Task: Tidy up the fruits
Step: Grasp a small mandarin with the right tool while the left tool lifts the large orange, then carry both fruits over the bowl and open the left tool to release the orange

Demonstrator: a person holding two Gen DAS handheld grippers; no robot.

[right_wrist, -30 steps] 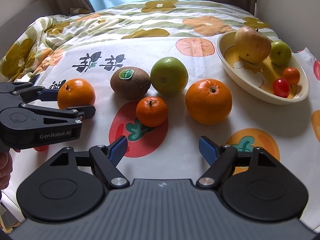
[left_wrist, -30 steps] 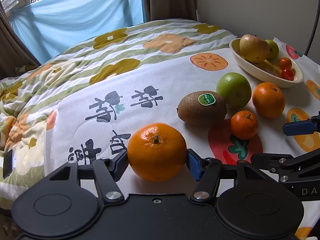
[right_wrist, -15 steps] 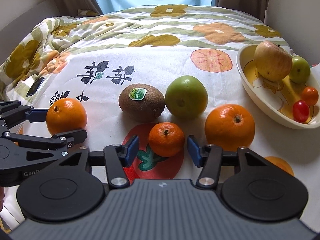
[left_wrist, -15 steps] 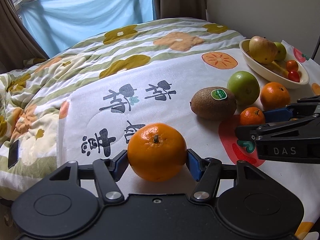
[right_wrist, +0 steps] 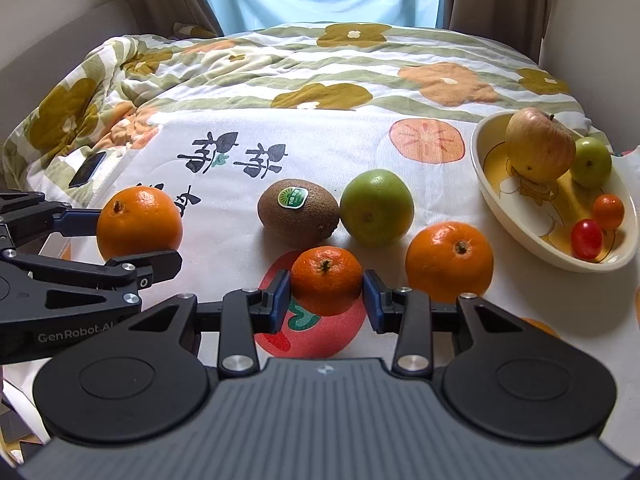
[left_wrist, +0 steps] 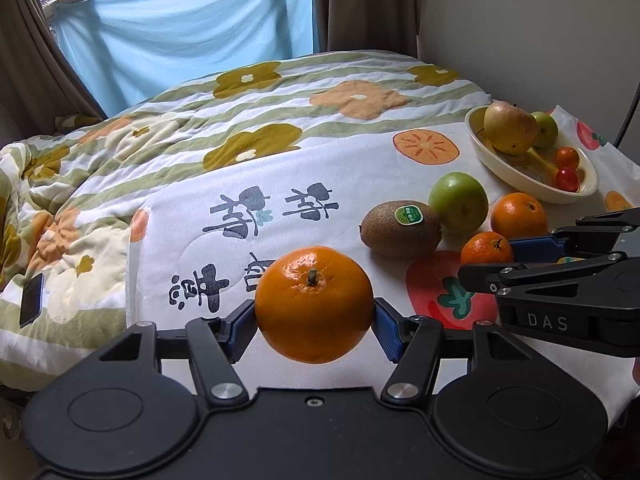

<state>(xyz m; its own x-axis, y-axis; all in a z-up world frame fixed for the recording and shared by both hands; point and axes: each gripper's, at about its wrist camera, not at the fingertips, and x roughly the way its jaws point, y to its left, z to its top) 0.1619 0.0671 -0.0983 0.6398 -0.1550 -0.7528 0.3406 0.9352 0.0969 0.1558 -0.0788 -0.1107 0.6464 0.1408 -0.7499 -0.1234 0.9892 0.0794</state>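
A: Status, quick. Left tool (left_wrist: 315, 328)?

B: Clamped on the large round orange with the stem stub (left_wrist: 314, 304), blue pads pressing both sides. In the right wrist view the same fruit looks lifted a little off the white printed cloth (right_wrist: 340, 152) on the bed.

A: Right tool (right_wrist: 325, 294)?

B: That's the change. A second ago its jaws stood wide with nothing between them; now they're clamped together on the small round mandarin (right_wrist: 326, 274), over the red tomato print.

A: So both tools loaded?

B: Yes, one fruit each. The left one was already gripping a second ago; its orange now sits higher against the cloth, so I judge a lift is starting.

A: Where's everything else?

B: Loose on the cloth: brown fuzzy kiwi with a green sticker (right_wrist: 298, 212), green round apple (right_wrist: 376, 208) touching it, and a second medium orange (right_wrist: 448, 262) just right of the mandarin. The cream oval ceramic bowl (right_wrist: 484, 160) at far right holds a yellow-red apple (right_wrist: 540, 144), a small green fruit (right_wrist: 592, 162) and two cherry tomatoes, one orange, one red.

A: Meaning for the task?

B: Picking phase done for these two, I'd say. The bowl looks like the destination, so carry comes next; three fruits remain after that. Bowl's fairly full, so placing may be tight.
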